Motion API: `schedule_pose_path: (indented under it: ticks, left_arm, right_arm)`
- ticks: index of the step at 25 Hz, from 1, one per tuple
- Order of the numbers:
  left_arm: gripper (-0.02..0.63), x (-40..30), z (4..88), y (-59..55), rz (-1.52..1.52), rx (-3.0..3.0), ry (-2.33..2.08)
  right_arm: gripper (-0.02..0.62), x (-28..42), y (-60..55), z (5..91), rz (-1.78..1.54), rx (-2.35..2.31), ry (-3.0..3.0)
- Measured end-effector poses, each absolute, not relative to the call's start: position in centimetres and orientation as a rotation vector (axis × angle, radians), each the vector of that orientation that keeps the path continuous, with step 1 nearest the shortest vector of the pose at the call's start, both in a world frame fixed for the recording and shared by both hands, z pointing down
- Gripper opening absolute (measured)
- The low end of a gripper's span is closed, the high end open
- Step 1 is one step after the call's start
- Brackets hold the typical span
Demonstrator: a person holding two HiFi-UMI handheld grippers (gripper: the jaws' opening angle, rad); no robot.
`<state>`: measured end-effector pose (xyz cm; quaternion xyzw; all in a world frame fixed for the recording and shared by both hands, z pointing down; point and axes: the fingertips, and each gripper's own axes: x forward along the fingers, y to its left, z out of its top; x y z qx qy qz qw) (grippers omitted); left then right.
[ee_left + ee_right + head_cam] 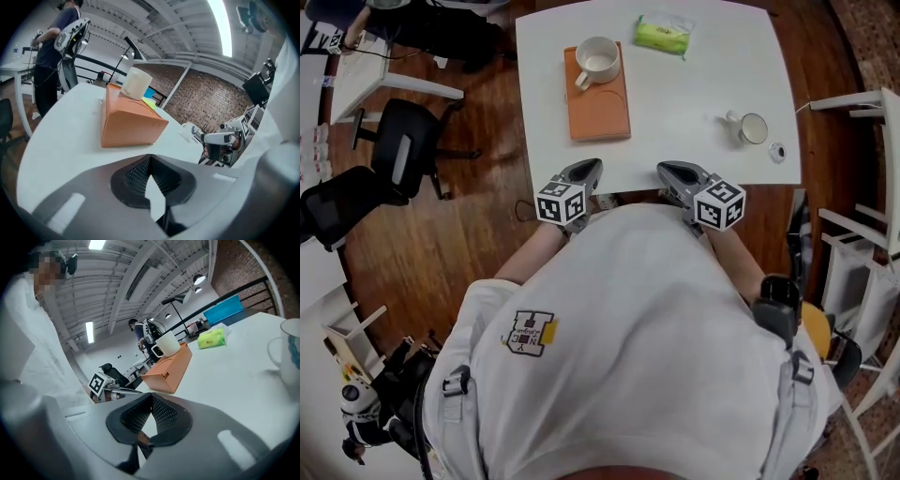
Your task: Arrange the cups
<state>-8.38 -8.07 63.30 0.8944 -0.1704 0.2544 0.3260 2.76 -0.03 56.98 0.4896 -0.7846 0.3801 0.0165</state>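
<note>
A white cup (597,61) stands on the far end of an orange box (600,103) on the white table (694,94). A second, smaller cup (750,127) stands on the table at the right, near the front edge. My left gripper (591,167) hovers at the table's near edge in front of the box, shut and empty. My right gripper (667,170) is beside it, also shut and empty. The left gripper view shows the box (129,119) with the cup (136,83) on it beyond the closed jaws (150,159). In the right gripper view the smaller cup (288,350) is at the right edge.
A green packet (664,34) lies at the table's far side. A small round object (777,151) lies near the smaller cup. Black office chairs (403,141) stand left of the table, white furniture (862,234) to the right. A person (51,51) stands at a desk in the background.
</note>
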Motion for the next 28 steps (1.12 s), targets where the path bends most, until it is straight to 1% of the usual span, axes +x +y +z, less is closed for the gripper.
schedule_pose_path:
  ticks: [8, 28]
  left_arm:
    - [0.0, -7.4, 64.5, -7.5, 0.734, 2.354, -0.379]
    - [0.0, -7.7, 64.3, -7.9, 0.741, 2.358, -0.409]
  right_arm:
    - [0.0, 3.7, 0.4, 57.2, 1.194, 1.573, -2.422]
    - [0.0, 4.6, 1.5, 56.6, 1.174, 1.613, -2.405]
